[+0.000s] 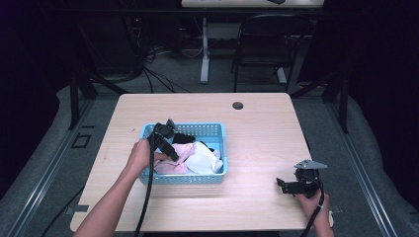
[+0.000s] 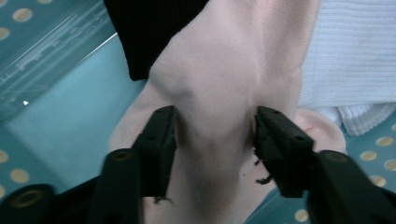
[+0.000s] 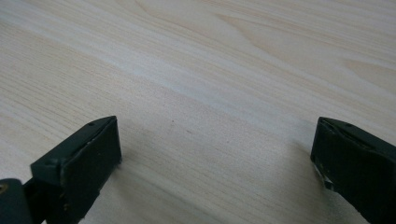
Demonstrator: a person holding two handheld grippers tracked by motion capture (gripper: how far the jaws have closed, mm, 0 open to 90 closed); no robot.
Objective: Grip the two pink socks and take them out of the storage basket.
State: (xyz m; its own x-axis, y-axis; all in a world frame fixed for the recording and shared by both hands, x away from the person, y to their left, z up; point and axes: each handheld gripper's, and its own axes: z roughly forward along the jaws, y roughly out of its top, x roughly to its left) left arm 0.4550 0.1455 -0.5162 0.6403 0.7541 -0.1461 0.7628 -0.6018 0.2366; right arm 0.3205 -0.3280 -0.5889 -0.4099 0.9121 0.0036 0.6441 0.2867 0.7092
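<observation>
Left gripper (image 2: 212,140): reaches down into the blue basket (image 1: 222,136), which stands near the middle of the counter (image 1: 262,123), toward its left half.
Left jaws: partly closed, one on each side of a raised fold of the pink garment (image 2: 224,79); both touch the cloth, pinching it into a ridge, probably to lift it out.
Pink garment: smooth, fine-knit, pale pink, soft and creased; lies in the basket between a black garment (image 2: 149,32) and a white ribbed garment (image 2: 350,60).
Right gripper (image 1: 291,186): rests low by the counter's front right corner, probably parked.
Right jaws: wide apart, holding nothing; bare wood between them.
</observation>
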